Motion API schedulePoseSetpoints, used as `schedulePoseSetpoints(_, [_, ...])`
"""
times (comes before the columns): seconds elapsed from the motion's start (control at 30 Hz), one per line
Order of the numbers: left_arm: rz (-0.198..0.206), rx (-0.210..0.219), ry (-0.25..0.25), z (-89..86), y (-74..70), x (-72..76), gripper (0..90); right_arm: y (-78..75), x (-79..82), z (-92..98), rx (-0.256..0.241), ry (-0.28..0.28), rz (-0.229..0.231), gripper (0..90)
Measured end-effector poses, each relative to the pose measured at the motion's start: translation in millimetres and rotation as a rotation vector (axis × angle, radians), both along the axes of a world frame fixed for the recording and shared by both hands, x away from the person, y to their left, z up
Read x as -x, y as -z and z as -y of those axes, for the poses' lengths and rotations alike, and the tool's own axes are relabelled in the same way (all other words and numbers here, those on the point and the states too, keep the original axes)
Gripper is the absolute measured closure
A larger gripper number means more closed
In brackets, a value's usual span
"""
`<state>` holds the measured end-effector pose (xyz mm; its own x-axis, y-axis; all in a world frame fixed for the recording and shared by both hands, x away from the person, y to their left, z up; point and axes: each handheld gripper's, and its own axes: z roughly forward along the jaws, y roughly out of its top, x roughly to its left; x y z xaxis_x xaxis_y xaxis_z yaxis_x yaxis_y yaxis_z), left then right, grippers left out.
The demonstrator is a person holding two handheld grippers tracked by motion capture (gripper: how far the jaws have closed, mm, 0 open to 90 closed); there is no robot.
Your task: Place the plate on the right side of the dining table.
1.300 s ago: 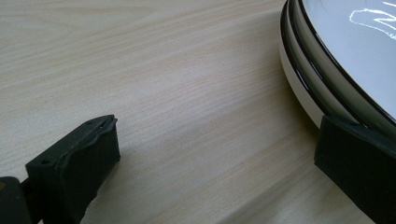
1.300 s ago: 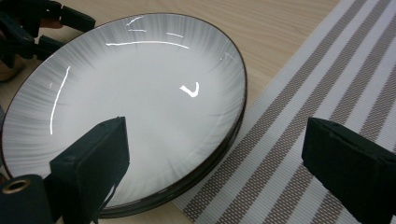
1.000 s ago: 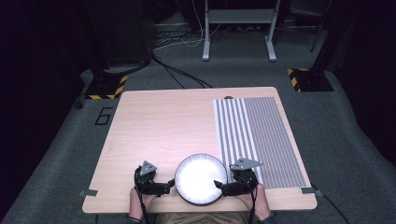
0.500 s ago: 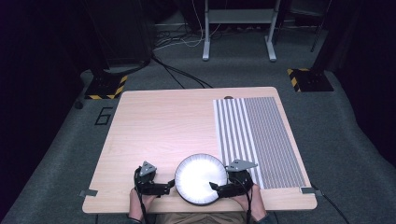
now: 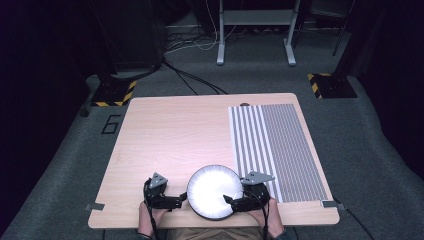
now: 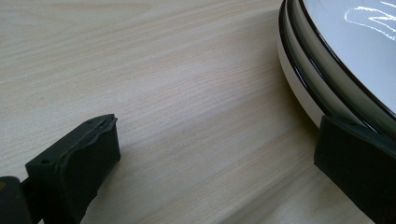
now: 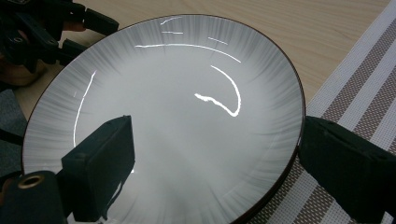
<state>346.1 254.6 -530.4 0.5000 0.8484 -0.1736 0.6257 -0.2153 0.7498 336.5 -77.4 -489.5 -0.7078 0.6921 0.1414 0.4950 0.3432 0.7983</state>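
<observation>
A round white plate [image 5: 214, 191] with a dark rim lies near the table's front edge. In the left gripper view its edge [image 6: 327, 70] shows two stacked rims, so it may rest on a second plate. My left gripper [image 5: 179, 200] sits just left of the plate and is open [image 6: 219, 140], its right jaw against the rim and bare wood between the jaws. My right gripper [image 5: 231, 200] comes in from the plate's right side and is open [image 7: 215, 140]. One of its jaws is over the plate's face [image 7: 177, 70], the other outside the rim.
A striped grey-and-white placemat [image 5: 280, 150] covers the right part of the wooden table [image 5: 170, 135] and reaches under the plate's right edge [image 7: 359, 84]. Grey carpet, cables and stand feet [image 5: 115, 92] surround the table. The left gripper [image 7: 42, 32] appears beyond the plate.
My right gripper has shifted left and toward the front edge, so one jaw now lies over the plate. The left gripper and the plate have stayed put.
</observation>
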Motion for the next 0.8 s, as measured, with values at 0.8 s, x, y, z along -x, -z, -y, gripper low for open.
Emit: schedulePoseSetpoints(0.8, [0.004,-0.010,-0.009,0.4,0.1,-0.2,0.1,1.9,-0.5,-7.2,-0.001,0.003,-0.007,11.2])
